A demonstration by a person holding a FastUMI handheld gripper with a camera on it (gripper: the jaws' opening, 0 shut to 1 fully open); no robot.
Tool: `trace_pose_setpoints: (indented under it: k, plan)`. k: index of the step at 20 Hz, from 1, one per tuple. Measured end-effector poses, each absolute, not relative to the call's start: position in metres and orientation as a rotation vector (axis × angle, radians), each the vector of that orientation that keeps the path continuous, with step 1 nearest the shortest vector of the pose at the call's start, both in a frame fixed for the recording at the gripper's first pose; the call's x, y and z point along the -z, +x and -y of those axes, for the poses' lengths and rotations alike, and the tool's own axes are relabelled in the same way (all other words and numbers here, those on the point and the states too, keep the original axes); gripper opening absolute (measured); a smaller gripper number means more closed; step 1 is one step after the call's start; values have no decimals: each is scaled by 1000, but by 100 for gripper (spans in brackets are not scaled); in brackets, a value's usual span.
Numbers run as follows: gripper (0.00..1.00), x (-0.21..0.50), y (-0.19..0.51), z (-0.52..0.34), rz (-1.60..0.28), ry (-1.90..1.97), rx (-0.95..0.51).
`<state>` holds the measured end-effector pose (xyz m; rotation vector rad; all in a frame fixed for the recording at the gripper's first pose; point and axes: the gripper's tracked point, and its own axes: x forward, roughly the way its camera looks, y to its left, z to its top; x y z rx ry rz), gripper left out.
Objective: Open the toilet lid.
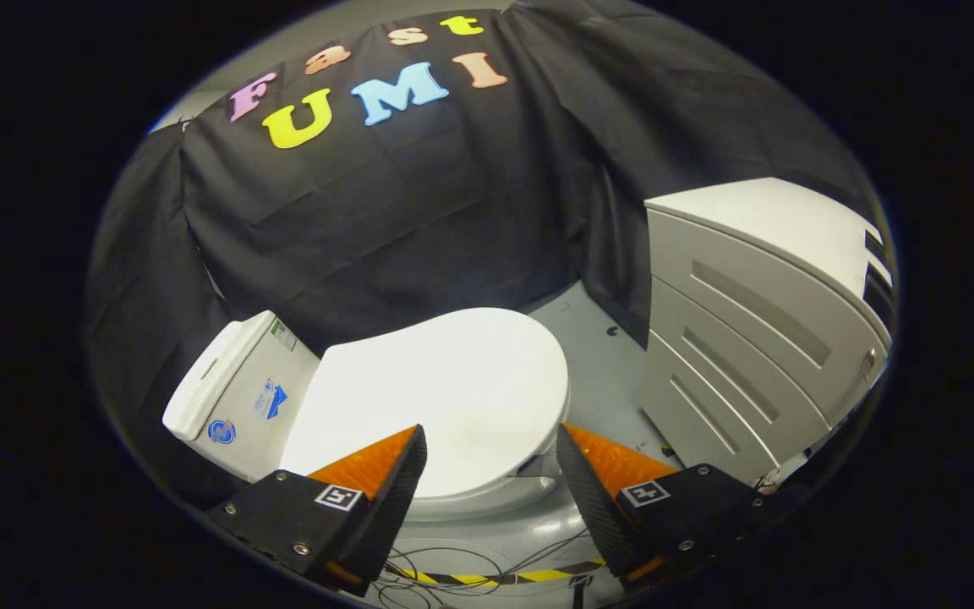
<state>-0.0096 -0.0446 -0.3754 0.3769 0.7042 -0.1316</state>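
A white toilet stands on the grey floor, seen from above. Its lid [445,389] lies flat and closed over the bowl, and the white cistern [238,393] sits at the lid's far left end against the black cloth wall. My gripper [491,440] hovers above the lid's near edge with its fingers spread wide apart and nothing between them. The left fingertip [407,461] overlaps the lid's near side. The right fingertip [576,461] sits just off the lid's rounded front end.
A white cabinet [757,338] with slotted drawer fronts stands to the right of the toilet. Thin cables and a yellow-black striped tape [495,578] lie on the grey floor [601,372] below the fingers. Black cloth hangs behind the toilet.
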Motion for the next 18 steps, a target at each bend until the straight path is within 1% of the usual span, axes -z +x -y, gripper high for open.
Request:
trace_pose_setpoints:
  k: [8,10,11,14,16,18]
  plan:
    - [94,410,-29,78,-718,630,247]
    - [93,422,-36,90,-714,669,278]
    - [91,432,-40,93,-719,676,285]
    - [91,436,-36,91,-669,748,237]
    - [88,440,-31,91,-647,770,215]
    - [85,456,-33,92,-671,770,222]
